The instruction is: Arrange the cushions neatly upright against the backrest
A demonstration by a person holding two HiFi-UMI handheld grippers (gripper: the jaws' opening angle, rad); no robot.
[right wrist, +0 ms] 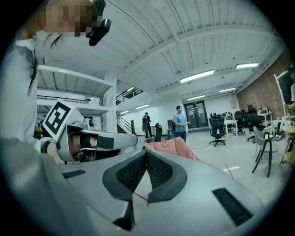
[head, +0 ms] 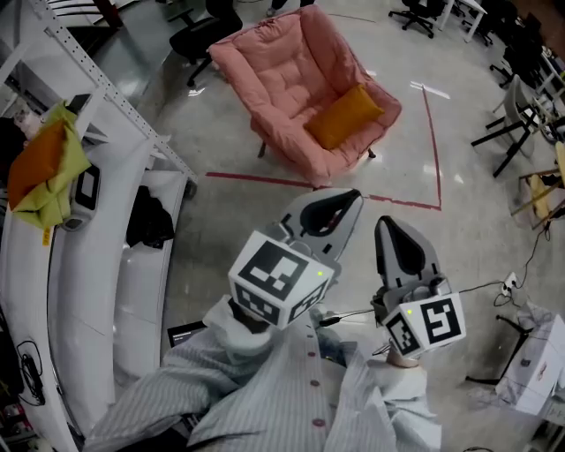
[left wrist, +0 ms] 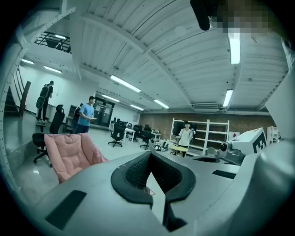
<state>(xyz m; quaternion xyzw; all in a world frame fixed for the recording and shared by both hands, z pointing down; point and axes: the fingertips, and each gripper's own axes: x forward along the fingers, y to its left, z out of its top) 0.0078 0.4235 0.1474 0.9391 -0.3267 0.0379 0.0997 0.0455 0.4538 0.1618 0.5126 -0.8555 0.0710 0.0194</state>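
Beyond the left gripper point(head: 342, 205) and right gripper point(head: 395, 231), jaws pressed together holding nothing, red tape point(head: 256, 180) crosses the floor point(head: 238, 221) before the far pink armchair point(head: 291, 62), an orange cushion point(head: 344, 116) lying on its seat's right side.

An orange-and-green cloth point(head: 44, 168) lies on the white rack point(head: 115, 94); black office chairs point(head: 415, 13) stand farther off.

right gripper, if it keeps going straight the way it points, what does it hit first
Most likely the pink armchair, seen just past the tips of the shut right gripper; only bare floor lies between in the head view. Depth is unclear, though.
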